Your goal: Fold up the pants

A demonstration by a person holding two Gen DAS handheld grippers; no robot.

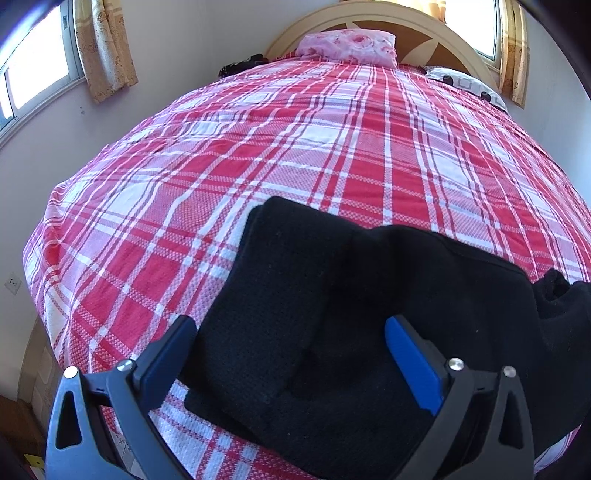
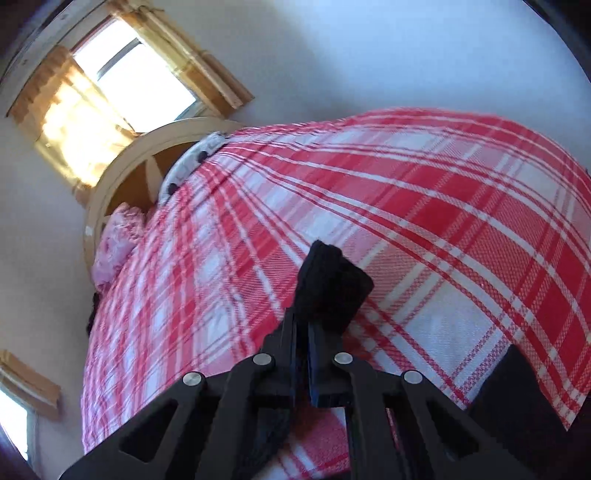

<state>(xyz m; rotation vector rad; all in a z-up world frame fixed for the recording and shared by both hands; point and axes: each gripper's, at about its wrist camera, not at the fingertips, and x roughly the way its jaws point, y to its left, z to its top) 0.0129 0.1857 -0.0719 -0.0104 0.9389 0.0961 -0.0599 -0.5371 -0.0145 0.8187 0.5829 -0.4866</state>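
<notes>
Black pants [image 1: 332, 314] lie partly folded on the red and white plaid bed cover [image 1: 295, 147], near its front edge. My left gripper [image 1: 291, 328] hovers over them, open, its fingers wide apart on either side of the cloth and not pressing it. In the right wrist view my right gripper [image 2: 303, 325] is shut on a bunched end of the black pants [image 2: 332, 284], which sticks up past the fingertips above the bed cover [image 2: 406, 221]. More black cloth [image 2: 517, 398] shows at the lower right.
A pink floral pillow [image 1: 347, 44] and a patterned pillow [image 1: 465, 83] lie at the wooden headboard [image 1: 369, 14]. Dark cloth [image 1: 240, 66] sits at the bed's far left corner. Curtained windows [image 1: 37, 70] flank the bed, with a wall to the left.
</notes>
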